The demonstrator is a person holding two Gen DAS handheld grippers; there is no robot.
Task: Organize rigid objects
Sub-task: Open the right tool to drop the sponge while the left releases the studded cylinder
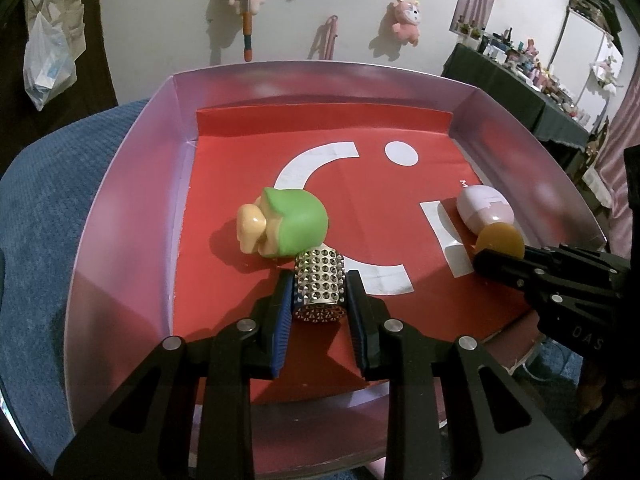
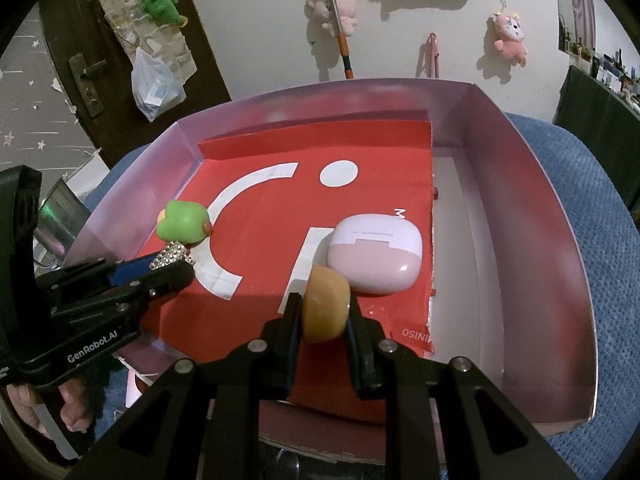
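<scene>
A pink-walled box (image 1: 120,184) lined with red paper holds the objects. My left gripper (image 1: 320,280) is shut on a silver studded cylinder (image 1: 319,284), low over the red floor just in front of a green and cream toy figure (image 1: 284,224) lying on its side. My right gripper (image 2: 325,304) is shut on a tan round disc (image 2: 325,304), right next to a pink and white oval case (image 2: 374,258). In the left wrist view the disc (image 1: 500,240) and the case (image 1: 484,208) show at the right; in the right wrist view the cylinder (image 2: 172,258) and the toy (image 2: 184,224) show at the left.
The box (image 2: 532,208) rests on a blue textured cloth (image 1: 60,208). Its walls rise on the left, far and right sides. A bare strip of box floor (image 2: 460,240) lies right of the red paper. Plush toys hang on the wall behind.
</scene>
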